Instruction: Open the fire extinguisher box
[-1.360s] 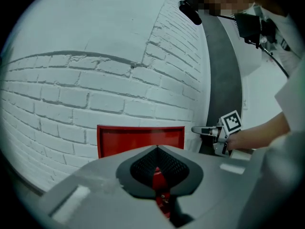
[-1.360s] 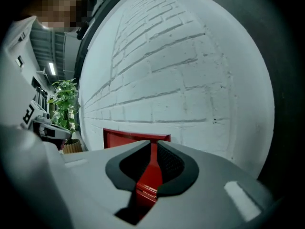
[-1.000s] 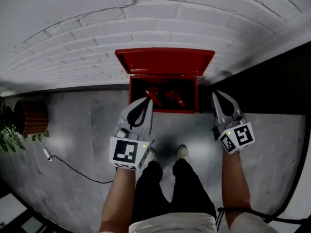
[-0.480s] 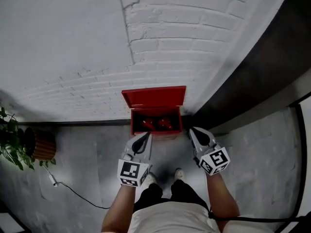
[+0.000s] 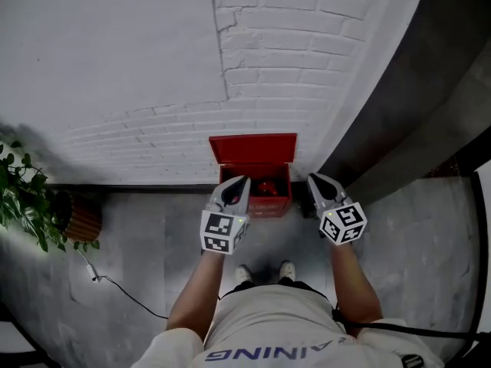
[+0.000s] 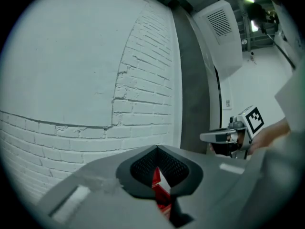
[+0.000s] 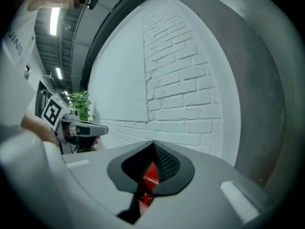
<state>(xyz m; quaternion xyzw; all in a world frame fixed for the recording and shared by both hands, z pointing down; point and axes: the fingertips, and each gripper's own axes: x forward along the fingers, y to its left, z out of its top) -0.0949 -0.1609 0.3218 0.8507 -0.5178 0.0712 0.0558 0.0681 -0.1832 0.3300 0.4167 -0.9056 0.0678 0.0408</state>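
The red fire extinguisher box [image 5: 252,149] stands on the floor against the white brick wall, its lid raised back onto the wall. Red extinguishers [image 5: 268,186] show inside it. In the head view my left gripper [image 5: 235,183] hangs in front of the box's left half and my right gripper [image 5: 315,180] just right of the box. Both are shut with nothing in them and well above the box. Through the left gripper's [image 6: 157,148] slit a strip of the red box [image 6: 156,179] shows. The right gripper's [image 7: 153,142] slit likewise shows the red box [image 7: 150,174].
A potted plant [image 5: 32,203] in a brown pot [image 5: 83,221] stands at the left by the wall, with a thin cable [image 5: 116,287] trailing over the grey floor. A dark wall panel [image 5: 395,106] runs right of the box. The person's shoes [image 5: 265,271] are just before the box.
The view has pulled up and back, so the open box looks smaller and farther. Both grippers have risen with it and stay shut. The lid stays up.
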